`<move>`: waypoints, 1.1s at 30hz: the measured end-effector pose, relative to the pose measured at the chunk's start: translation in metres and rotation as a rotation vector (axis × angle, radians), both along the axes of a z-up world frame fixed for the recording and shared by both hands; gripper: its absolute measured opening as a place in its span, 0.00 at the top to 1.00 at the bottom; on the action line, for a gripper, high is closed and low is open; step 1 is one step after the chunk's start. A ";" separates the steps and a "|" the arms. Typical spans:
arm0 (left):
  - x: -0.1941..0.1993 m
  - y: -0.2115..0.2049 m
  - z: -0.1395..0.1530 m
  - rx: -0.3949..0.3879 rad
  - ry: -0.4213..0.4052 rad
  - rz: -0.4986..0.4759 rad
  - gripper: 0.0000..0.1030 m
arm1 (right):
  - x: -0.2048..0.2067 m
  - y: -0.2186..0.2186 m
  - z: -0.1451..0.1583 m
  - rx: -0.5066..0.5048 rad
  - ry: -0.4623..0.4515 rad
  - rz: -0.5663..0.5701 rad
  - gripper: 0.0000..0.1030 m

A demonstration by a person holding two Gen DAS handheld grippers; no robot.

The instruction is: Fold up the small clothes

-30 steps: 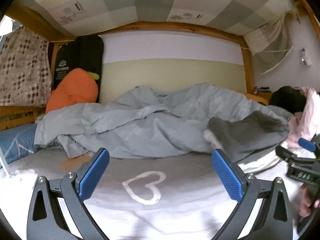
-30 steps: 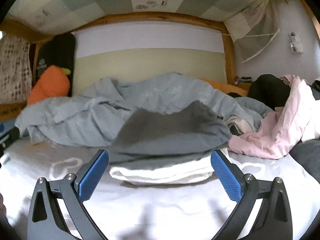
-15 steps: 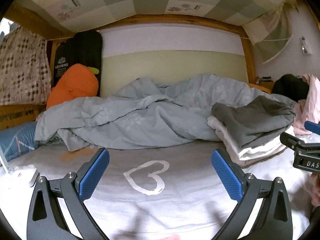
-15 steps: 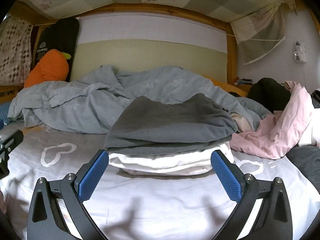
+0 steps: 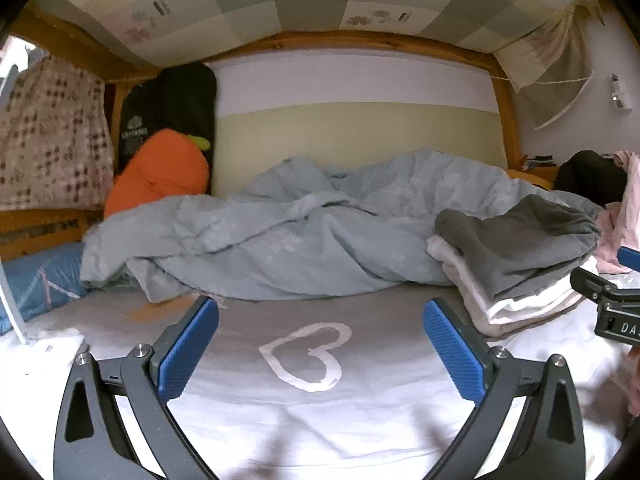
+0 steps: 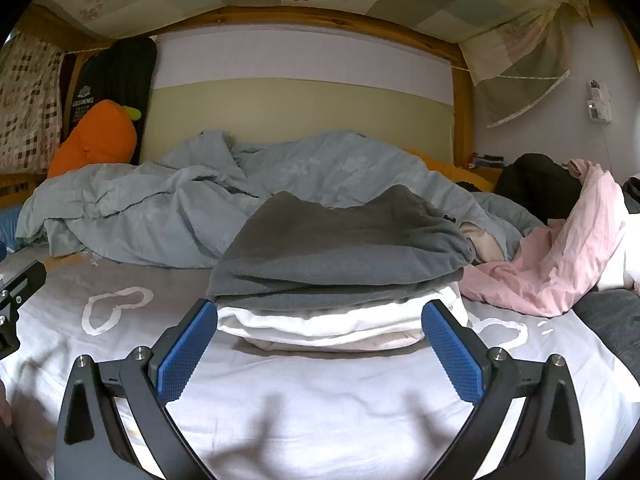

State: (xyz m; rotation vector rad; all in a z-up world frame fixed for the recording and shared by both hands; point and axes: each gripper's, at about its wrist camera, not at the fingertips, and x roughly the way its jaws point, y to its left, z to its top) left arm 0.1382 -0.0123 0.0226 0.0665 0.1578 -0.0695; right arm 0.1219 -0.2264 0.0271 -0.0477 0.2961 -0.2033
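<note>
A stack of folded clothes lies on the bed sheet [image 6: 320, 420]: a grey garment [image 6: 340, 252] on top of white ones [image 6: 320, 324]. My right gripper [image 6: 320, 352] is open and empty just in front of the stack. In the left wrist view the stack [image 5: 516, 256] sits at the right. My left gripper [image 5: 320, 348] is open and empty over the sheet, above a white heart print [image 5: 308, 356]. A crumpled pink garment [image 6: 560, 264] lies right of the stack.
A rumpled light blue duvet [image 5: 280, 240] lies across the back of the bed. An orange carrot plush [image 5: 160, 172] leans at the back left. A dark garment [image 6: 536, 184] sits at the back right. A white lamp base [image 5: 44, 344] stands at the left edge.
Both grippers have pulled back from the stack and lowered. The stack now shows whole in front of the right gripper. Both stay open.
</note>
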 end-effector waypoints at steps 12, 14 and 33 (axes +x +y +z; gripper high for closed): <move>0.015 0.010 -0.004 -0.044 0.074 -0.008 0.01 | -0.002 -0.002 0.000 0.009 0.000 -0.005 0.00; 0.015 0.009 -0.005 -0.036 0.077 -0.014 0.01 | -0.001 -0.001 0.000 0.006 0.002 -0.009 0.00; 0.024 0.009 -0.009 -0.029 0.132 -0.021 0.01 | 0.000 0.000 -0.001 0.001 0.015 -0.015 0.00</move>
